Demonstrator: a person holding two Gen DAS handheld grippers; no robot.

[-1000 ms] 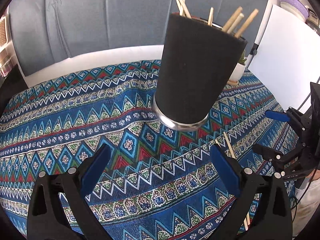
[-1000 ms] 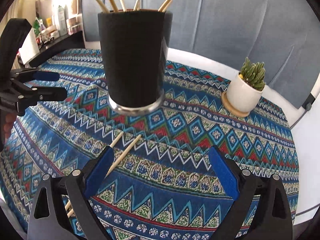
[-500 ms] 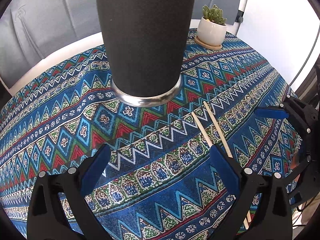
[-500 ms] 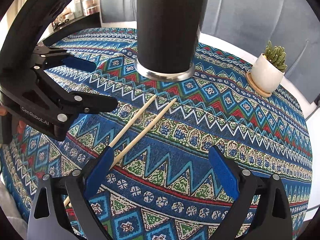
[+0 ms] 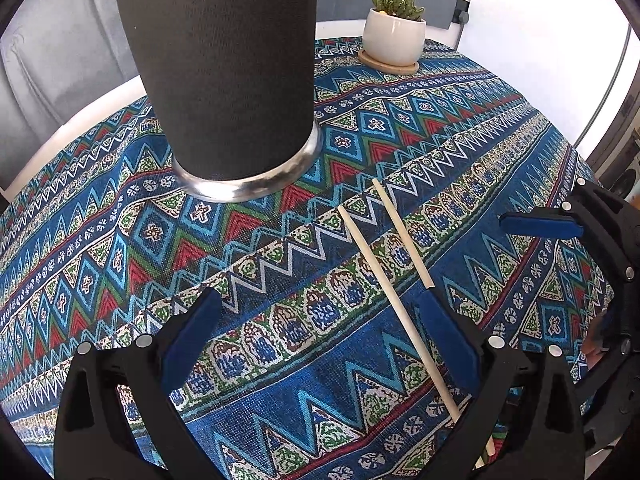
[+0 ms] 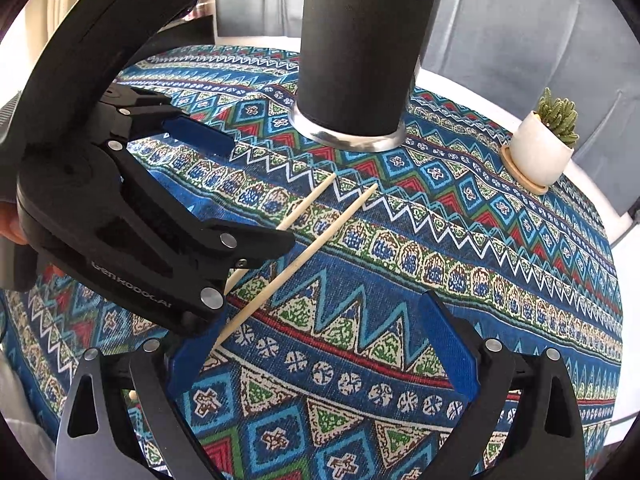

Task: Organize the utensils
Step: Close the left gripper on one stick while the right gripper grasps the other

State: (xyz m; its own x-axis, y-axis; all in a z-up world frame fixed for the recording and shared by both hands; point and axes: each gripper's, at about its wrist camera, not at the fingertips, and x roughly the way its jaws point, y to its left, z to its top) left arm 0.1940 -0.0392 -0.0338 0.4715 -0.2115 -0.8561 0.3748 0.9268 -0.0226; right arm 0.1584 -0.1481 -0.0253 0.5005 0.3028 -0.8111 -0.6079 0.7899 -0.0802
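Observation:
A tall black cup with a steel base (image 5: 228, 80) stands on the patterned tablecloth; it also shows in the right wrist view (image 6: 360, 52). Two pale wooden chopsticks (image 5: 384, 272) lie side by side on the cloth in front of it, also in the right wrist view (image 6: 316, 236). My left gripper (image 5: 316, 332) is open and empty, low over the cloth, its right finger over one chopstick. My right gripper (image 6: 320, 344) is open and empty, its left finger near the chopsticks' near ends. The left gripper also shows in the right wrist view (image 6: 224, 184).
A small cactus in a white pot on a wooden coaster (image 5: 394, 36) stands at the far right of the round table, also in the right wrist view (image 6: 540, 152). A grey sofa back (image 6: 540, 20) lies behind. The table edge (image 5: 592, 168) curves at the right.
Both grippers have moved forward and down toward the two chopsticks. The cup now fills the top of both views and the chopsticks lie between the fingers.

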